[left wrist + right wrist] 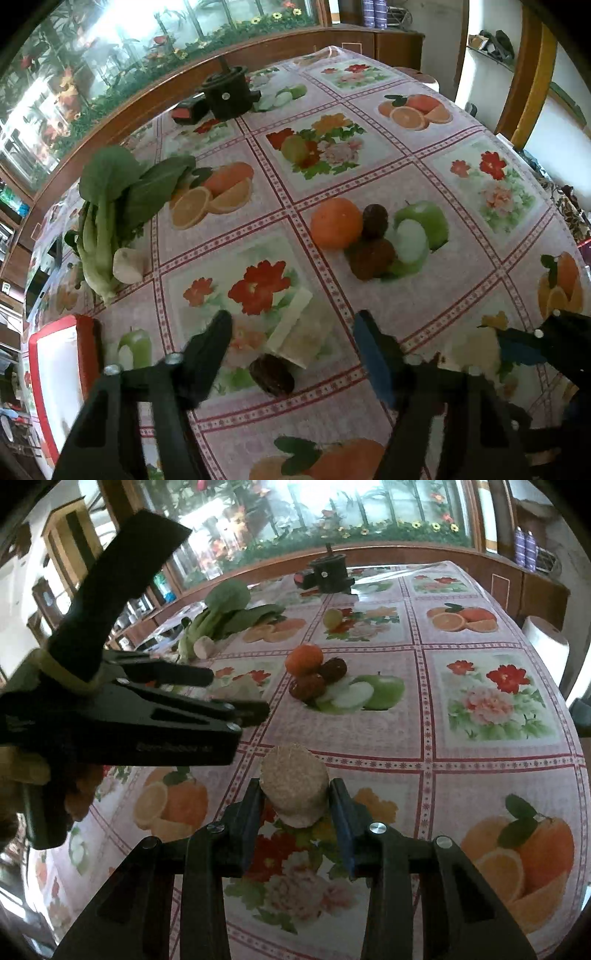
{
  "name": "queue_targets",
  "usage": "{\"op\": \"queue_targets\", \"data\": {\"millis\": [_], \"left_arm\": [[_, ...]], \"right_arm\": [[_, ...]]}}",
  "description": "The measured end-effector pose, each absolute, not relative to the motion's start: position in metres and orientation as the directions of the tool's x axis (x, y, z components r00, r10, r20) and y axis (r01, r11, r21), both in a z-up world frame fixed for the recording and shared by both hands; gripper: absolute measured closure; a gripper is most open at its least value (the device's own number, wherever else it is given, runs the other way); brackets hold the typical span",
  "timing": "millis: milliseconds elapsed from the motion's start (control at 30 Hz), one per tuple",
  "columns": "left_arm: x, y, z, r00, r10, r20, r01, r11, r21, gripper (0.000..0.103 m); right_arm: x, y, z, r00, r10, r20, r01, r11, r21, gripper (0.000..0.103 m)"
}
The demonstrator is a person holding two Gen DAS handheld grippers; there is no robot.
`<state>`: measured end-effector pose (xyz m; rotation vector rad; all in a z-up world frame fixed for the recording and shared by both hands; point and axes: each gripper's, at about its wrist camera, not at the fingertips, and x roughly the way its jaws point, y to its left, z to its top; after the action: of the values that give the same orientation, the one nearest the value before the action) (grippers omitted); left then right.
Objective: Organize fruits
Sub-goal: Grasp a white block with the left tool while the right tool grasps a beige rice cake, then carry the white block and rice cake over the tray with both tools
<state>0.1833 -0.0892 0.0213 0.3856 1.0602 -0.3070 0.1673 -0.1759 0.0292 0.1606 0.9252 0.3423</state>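
bok choy [107, 206] far left | black pot [226, 94] far edge | red-rimmed board [55, 369] near left

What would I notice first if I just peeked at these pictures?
Probably the rough tan cylinder pinched between the right gripper fingers, low in the right wrist view. Next, the orange sitting mid-table against two dark fruits. Then the leafy greens lying at the table's left side, and the left gripper open above another dark fruit.

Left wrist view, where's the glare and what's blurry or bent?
Left wrist view: window blown out white; table edge bowed by the fisheye; left gripper soft up close. Right wrist view: glare streak on tablecloth near the black pot; right gripper sharper, clamped on a tan cylinder.
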Motion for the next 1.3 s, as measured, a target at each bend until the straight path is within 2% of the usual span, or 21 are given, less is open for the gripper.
{"op": "queue_targets", "data": {"millis": [33, 67, 233, 433, 833, 1300], "left_arm": [[0.185, -0.089, 0.019, 0.442, -0.069, -0.894, 0.431, 0.891, 0.144, 0.063], [0.186, -0.089, 0.019, 0.44, -0.094, -0.893, 0.429, 0.896, 0.117, 0.068], [0.185, -0.088, 0.019, 0.438, -0.11, -0.892, 0.405, 0.91, 0.086, 0.069], [0.171, -0.078, 0.032, 0.431, -0.183, -0.884, 0.381, 0.924, -0.006, 0.069], [0.103, -0.054, 0.046, 0.421, -0.28, -0.863, 0.343, 0.93, -0.135, 0.069], [0.032, 0.004, 0.027, 0.447, -0.27, -0.852, 0.218, 0.957, -0.189, 0.069]], "right_arm": [[0.168, -0.176, 0.029, 0.553, 0.356, -0.753, -0.217, 0.934, 0.282, 0.066], [0.167, -0.176, 0.029, 0.554, 0.355, -0.753, -0.214, 0.935, 0.283, 0.066], [0.168, -0.175, 0.03, 0.556, 0.341, -0.758, -0.195, 0.94, 0.279, 0.066], [0.161, -0.175, 0.03, 0.56, 0.316, -0.765, -0.181, 0.949, 0.26, 0.066], [0.128, -0.172, 0.035, 0.557, 0.272, -0.785, -0.149, 0.962, 0.228, 0.067], [0.094, -0.127, 0.035, 0.527, 0.278, -0.803, -0.192, 0.959, 0.207, 0.067]]}}
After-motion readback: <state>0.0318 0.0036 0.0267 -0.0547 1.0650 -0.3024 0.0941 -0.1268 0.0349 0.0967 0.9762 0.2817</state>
